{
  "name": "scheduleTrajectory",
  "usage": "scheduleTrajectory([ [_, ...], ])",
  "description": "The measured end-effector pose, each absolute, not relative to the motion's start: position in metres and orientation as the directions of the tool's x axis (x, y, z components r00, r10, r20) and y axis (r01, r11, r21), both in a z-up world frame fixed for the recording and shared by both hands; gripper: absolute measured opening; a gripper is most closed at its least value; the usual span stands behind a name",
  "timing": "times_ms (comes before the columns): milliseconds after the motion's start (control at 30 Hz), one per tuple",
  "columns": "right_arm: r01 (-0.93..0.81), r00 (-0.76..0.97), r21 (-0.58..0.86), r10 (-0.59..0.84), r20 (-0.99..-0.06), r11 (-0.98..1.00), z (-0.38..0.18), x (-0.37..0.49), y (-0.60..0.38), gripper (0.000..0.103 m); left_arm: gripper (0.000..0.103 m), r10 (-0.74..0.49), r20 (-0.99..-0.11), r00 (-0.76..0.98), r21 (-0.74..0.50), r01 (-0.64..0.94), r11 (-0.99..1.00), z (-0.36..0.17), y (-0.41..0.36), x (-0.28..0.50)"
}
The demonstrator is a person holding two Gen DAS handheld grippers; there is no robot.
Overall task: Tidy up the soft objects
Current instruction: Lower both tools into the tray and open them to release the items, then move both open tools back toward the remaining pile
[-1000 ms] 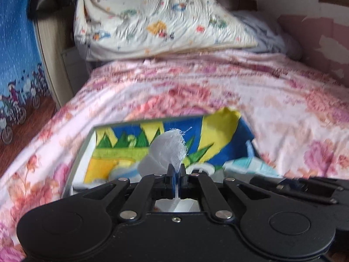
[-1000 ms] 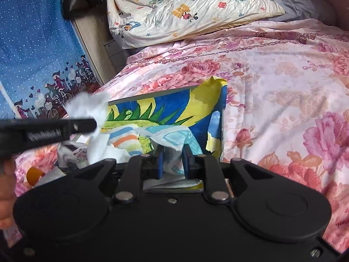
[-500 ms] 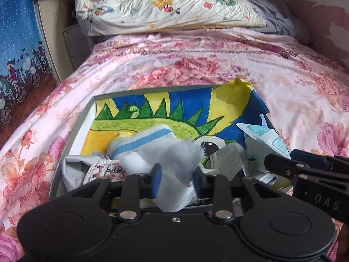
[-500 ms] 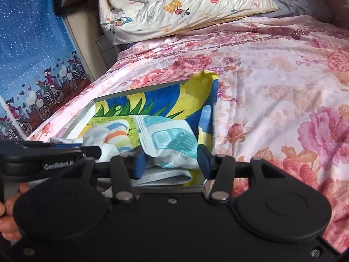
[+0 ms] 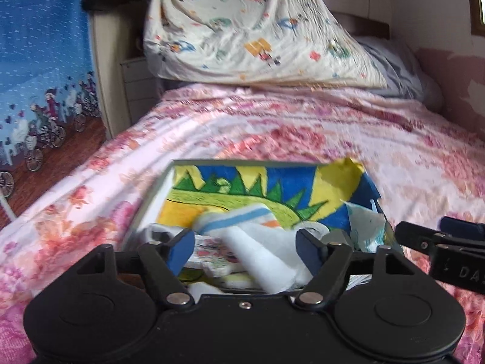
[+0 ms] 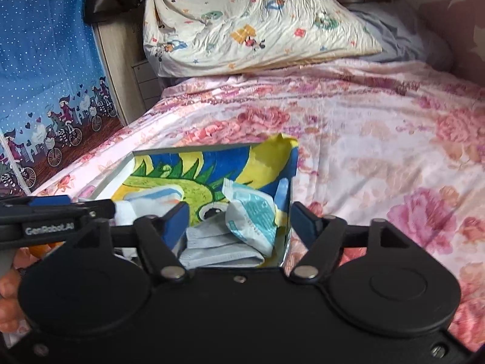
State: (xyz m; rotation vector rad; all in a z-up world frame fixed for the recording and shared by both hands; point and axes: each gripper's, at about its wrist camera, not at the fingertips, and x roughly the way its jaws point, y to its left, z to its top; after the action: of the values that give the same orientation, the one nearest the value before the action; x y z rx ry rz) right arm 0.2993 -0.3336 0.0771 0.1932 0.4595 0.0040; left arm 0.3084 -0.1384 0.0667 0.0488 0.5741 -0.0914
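A box [image 5: 212, 161] lined with a blue, yellow and green dinosaur print lies on the bed. In the left wrist view my left gripper [image 5: 245, 251] hangs over its near end, its jaws opening. A white cloth [image 5: 263, 257] lies loose below and between the fingers, and the pads do not touch it. A blue-striped white cloth [image 5: 236, 215] lies behind it. In the right wrist view my right gripper [image 6: 239, 221] is over the box [image 6: 188, 148] with its jaws opening. A teal-and-white packet [image 6: 254, 212] and grey face masks [image 6: 218, 248] rest free between the fingers.
The floral pink bedspread [image 6: 379, 139] stretches to the right and beyond the box. A cartoon-print pillow [image 5: 251, 30] leans at the head of the bed. A blue curtain [image 6: 39, 60] and a wooden floor lie to the left. A person's hand [image 6: 7, 297] shows at the lower left.
Both grippers have gone from shut to wide apart. The left let go of the white cloth and the right let go of the teal packet, and both now lie in the box.
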Motion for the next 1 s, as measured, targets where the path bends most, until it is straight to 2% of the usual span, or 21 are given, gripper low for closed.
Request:
scheduleTrajectory([
  [167, 0.032, 0.925, 0.163, 0.032, -0.378, 0.986, 0.107, 0.278, -0.321, 0.085, 0.086, -0.062, -0.475, 0.878, -0.006, 0.068, 0.998, 0.084, -0.116, 0.271],
  [367, 0.022, 0.956, 0.149, 0.023, -0.292, 0.989, 0.143, 0.238, -0.301, 0.093, 0.097, -0.041, -0.385, 0.922, -0.07, 0.016, 0.997, 0.107, -0.083, 0.221],
  [533, -0.015, 0.969, 0.093, 0.037, -0.244, 0.996, 0.161, 0.198, -0.27, 0.102, 0.1, -0.032, -0.318, 0.947, -0.101, 0.0, 0.995, 0.119, -0.056, 0.179],
  [633, -0.018, 0.972, 0.057, 0.031, -0.234, 0.998, 0.161, 0.174, -0.251, 0.102, 0.102, -0.023, -0.293, 0.956, -0.116, -0.012, 0.993, 0.121, -0.041, 0.153],
  [800, -0.034, 0.972, 0.04, 0.042, -0.229, 0.999, 0.153, 0.132, -0.223, 0.102, 0.102, -0.018, -0.299, 0.954, -0.115, -0.017, 0.993, 0.116, -0.021, 0.118],
  [1000, -0.012, 0.979, 0.092, 0.031, -0.2, 0.996, 0.142, 0.096, -0.211, 0.102, 0.102, -0.009, -0.308, 0.951, -0.103, -0.024, 0.994, 0.101, -0.002, 0.089],
])
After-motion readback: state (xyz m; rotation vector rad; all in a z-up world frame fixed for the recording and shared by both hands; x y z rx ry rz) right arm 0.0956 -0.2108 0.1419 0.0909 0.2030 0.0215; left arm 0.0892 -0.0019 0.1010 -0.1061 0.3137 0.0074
